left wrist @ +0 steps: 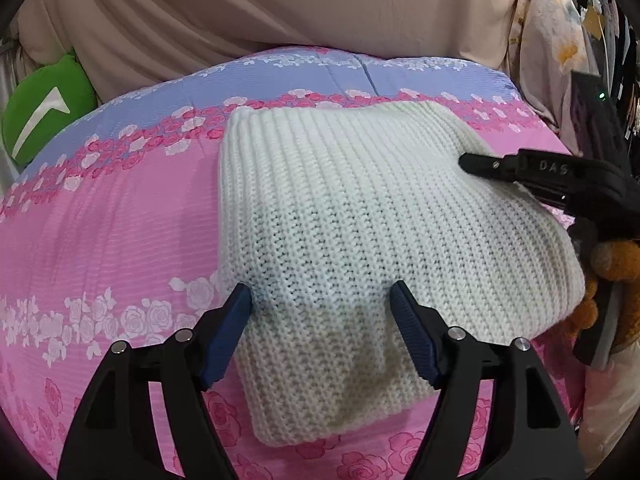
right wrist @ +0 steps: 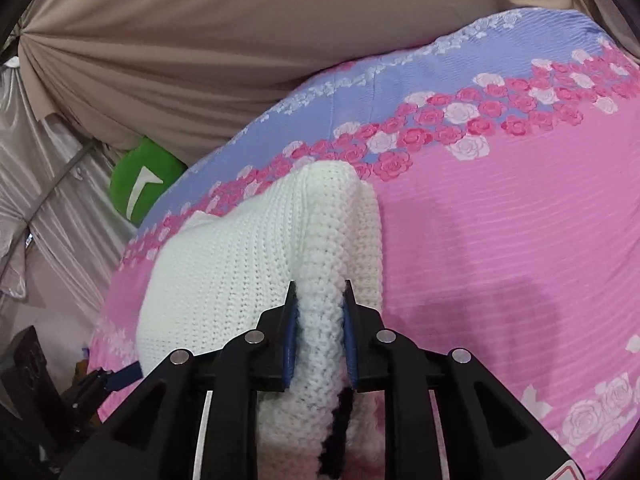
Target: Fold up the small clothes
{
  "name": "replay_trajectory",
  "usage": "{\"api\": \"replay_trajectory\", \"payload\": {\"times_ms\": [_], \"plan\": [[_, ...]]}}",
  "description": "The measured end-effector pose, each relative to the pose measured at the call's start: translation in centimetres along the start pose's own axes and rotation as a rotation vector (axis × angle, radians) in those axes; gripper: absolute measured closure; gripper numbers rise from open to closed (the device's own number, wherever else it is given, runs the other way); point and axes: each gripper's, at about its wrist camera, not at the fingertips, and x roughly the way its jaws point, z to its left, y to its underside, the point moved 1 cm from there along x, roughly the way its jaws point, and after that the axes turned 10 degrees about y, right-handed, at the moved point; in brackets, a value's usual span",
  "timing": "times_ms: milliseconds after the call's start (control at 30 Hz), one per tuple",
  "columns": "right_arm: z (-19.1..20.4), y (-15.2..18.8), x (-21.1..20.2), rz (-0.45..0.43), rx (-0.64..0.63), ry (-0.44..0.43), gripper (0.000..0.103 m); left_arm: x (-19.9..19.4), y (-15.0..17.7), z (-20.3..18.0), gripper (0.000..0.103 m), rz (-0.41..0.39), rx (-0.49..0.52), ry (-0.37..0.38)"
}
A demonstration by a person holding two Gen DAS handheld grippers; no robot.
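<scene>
A white knit garment (left wrist: 348,208) lies folded on the pink and blue floral bedspread (left wrist: 100,220). My left gripper (left wrist: 322,300) is open, its blue-padded fingers (left wrist: 232,320) astride the garment's near end, just over it. My right gripper (right wrist: 320,328) is shut on the thick folded edge of the white knit (right wrist: 256,248) and lifts that edge off the bed. In the left wrist view the right gripper (left wrist: 516,168) reaches in from the right over the garment's far side.
Beige draped cloth (left wrist: 280,8) hangs behind the bed. A green cushion (left wrist: 44,116) sits at the bed's far left edge. An orange plush toy (left wrist: 612,280) and hanging clothes (left wrist: 560,40) are on the right. Open bedspread (right wrist: 500,240) lies right of the garment.
</scene>
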Motion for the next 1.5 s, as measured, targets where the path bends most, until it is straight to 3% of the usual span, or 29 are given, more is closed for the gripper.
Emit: {"api": "replay_trajectory", "payload": {"times_ms": [200,300,533,700,933,1033,1133,1200,1233,1333,1433,1500], "plan": [[0.6,3.1,-5.0,-0.065,-0.013,-0.027,0.076,0.4,0.1,-0.3,0.029,-0.002,0.013,-0.04],[0.3,5.3,-6.1,-0.052,-0.002,-0.036,0.06,0.5,0.1,-0.5,0.028,-0.004,0.015,-0.049],[0.4,8.7,-6.0,0.003,0.014,-0.03,0.053,0.3,0.4,-0.4,0.028,-0.002,0.001,-0.041],[0.7,8.7,-6.2,-0.001,0.036,-0.047,0.046,-1.0,1.1,0.6,0.028,-0.012,-0.034,-0.034],[1.5,9.5,-5.6,0.024,0.019,0.01,0.046,-1.8,3.5,3.8,0.027,0.013,-0.073,-0.065],[2.6,9.5,-5.4,0.021,-0.021,0.03,0.051,-1.3,4.4,5.1,0.022,0.028,-0.119,-0.033],[3.9,9.0,-4.8,0.029,-0.06,0.034,0.065,-1.6,4.4,5.4,0.021,0.023,-0.128,-0.014],[4.7,8.7,-4.1,0.04,-0.077,0.011,0.077,-1.8,4.4,5.5,0.021,0.019,-0.124,-0.012],[5.0,8.4,-3.7,0.047,-0.076,-0.005,0.09,-1.9,4.5,5.5,0.021,0.018,-0.126,-0.01],[7.2,7.2,-3.4,0.04,-0.121,-0.049,0.094,-2.4,4.5,5.8,0.022,0.012,-0.131,-0.007],[10.2,4.8,-7.9,-0.062,-0.133,-0.265,0.094,-4.2,3.9,6.3,0.023,-0.029,-0.127,-0.036],[11.0,3.7,-10.8,-0.124,-0.14,-0.362,0.094,-6.0,3.3,6.8,0.023,-0.075,-0.138,-0.037]]}}
